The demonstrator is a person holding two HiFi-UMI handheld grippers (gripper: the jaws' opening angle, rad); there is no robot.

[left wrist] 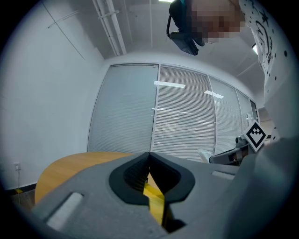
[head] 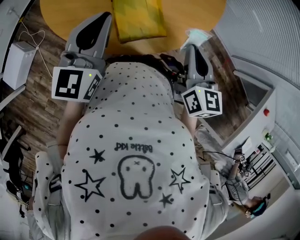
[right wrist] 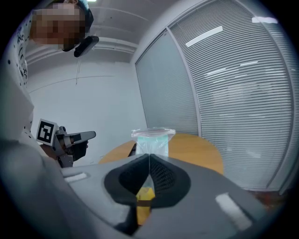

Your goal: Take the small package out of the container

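A yellow bag-like container [head: 138, 18] lies flat on the round wooden table [head: 187, 14]. My right gripper [head: 193, 46] is shut on the small package [head: 199, 33], a clear zip bag with pale teal contents. The package stands up past the closed tips [right wrist: 150, 140], clear of the container and over the table's near edge. My left gripper [head: 107, 18] is shut beside the container's left edge, and nothing sticks out past its tips [left wrist: 149, 155]. A yellow strip [left wrist: 154, 198] shows through the slit under its pads. Both grippers are held at chest height.
A white box [head: 18, 63] and loose cables sit on the wooden floor at the left. A white cabinet or partition [head: 255, 91] stands at the right. Glass walls with blinds [left wrist: 187, 116] lie beyond the table. My spotted shirt [head: 136, 154] fills the lower head view.
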